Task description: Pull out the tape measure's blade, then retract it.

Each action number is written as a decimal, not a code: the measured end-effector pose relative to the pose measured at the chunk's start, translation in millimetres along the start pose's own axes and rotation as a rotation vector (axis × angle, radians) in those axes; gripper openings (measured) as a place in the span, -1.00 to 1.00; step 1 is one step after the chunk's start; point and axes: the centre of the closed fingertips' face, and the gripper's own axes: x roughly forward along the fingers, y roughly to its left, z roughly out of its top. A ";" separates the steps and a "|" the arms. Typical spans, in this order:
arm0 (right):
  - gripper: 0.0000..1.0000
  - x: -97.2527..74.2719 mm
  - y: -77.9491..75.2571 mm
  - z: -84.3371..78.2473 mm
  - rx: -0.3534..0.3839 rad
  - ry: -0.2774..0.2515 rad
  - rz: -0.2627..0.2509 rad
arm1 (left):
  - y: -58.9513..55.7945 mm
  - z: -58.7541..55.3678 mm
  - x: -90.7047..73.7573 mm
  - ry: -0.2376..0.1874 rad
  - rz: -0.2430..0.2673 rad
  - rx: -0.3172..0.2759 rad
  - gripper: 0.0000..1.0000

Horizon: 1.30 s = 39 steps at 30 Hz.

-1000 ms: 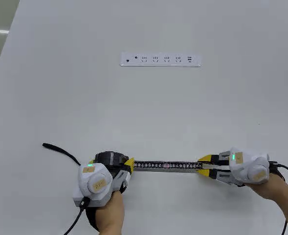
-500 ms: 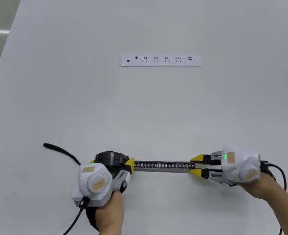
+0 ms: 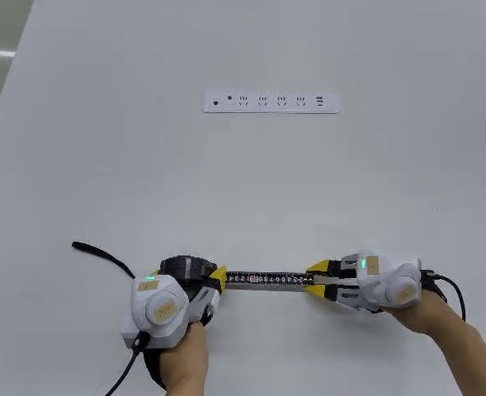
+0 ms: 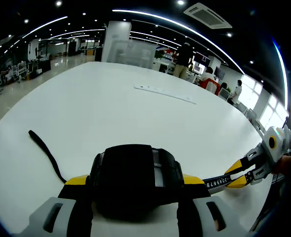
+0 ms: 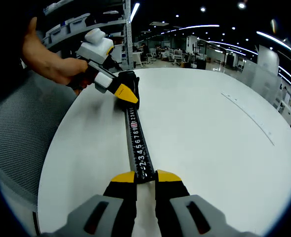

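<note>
the case [image 4: 134,173] is clamped by the left gripper [image 3: 186,277], the blade [image 3: 263,279] end by the right gripper [image 3: 317,279]; if released early, the blade could be whipped back and kinked.

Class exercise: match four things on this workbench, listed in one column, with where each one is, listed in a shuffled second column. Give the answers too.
1. tape measure case
2. blade
3. power strip
4. black strap

A. lying alone at the far side of the table
B. clamped in the left gripper
C. trailing on the table, left of the case
D. stretched out, its end held by the right gripper

Pairs: 1-B, 2-D, 3-A, 4-C
</note>
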 end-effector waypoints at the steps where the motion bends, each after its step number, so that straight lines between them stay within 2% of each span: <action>1: -0.78 1.1 0.3 0.7 0.001 -0.001 0.001 | -0.2 0.0 -0.1 0.000 -0.001 0.000 0.33; 39: -0.77 37.3 10.4 33.6 -0.016 -0.015 0.018 | 0.5 -0.1 0.3 0.011 -0.008 -0.004 0.34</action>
